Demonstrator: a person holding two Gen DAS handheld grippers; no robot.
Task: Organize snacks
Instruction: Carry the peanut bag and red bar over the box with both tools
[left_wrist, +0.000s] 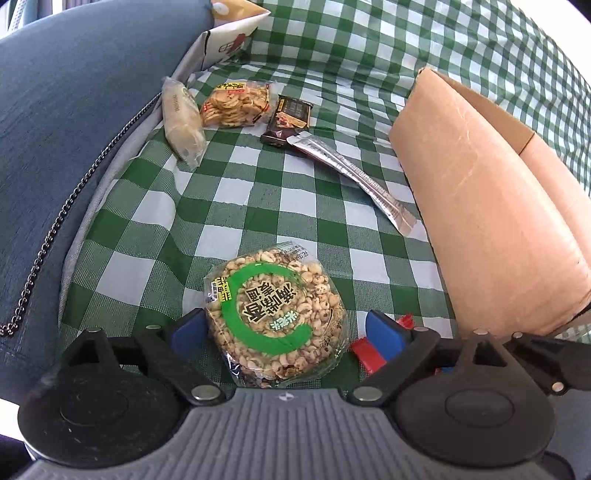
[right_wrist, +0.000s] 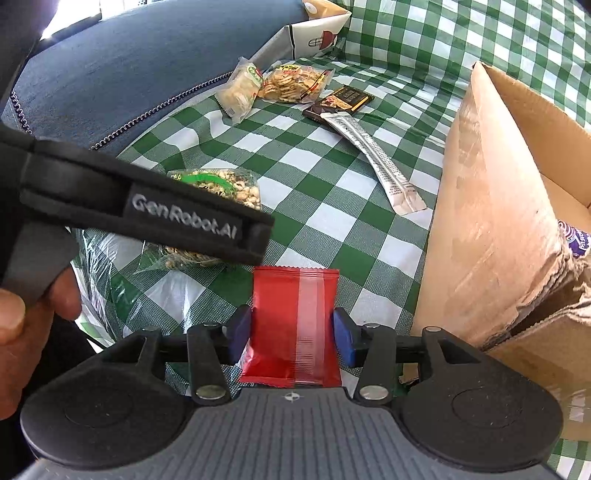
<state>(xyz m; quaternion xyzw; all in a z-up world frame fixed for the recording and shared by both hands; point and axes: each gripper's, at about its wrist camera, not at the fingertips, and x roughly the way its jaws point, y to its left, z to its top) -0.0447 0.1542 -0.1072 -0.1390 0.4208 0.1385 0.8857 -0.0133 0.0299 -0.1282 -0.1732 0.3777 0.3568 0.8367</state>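
Observation:
A round puffed-grain cake (left_wrist: 277, 317) in clear wrap with a green ring label lies on the green checked cloth (left_wrist: 229, 199). My left gripper (left_wrist: 286, 332) is open around it: the left pad is at its edge and the right pad stands clear. A flat red packet (right_wrist: 293, 325) sits between the blue pads of my right gripper (right_wrist: 291, 338), which is shut on it. The red packet (left_wrist: 364, 356) also shows just right of the grain cake. The cake (right_wrist: 221, 188) is partly hidden behind the left gripper's black body (right_wrist: 147, 206).
An open cardboard box (right_wrist: 491, 206) stands on the right, with something purple (right_wrist: 572, 240) inside. Farther back lie a pale wafer pack (left_wrist: 183, 118), a cracker bag (left_wrist: 236, 103), a dark chocolate bar (left_wrist: 288, 120) and a silver stick sachet (left_wrist: 354, 177). A blue cushion (left_wrist: 66, 129) borders the left.

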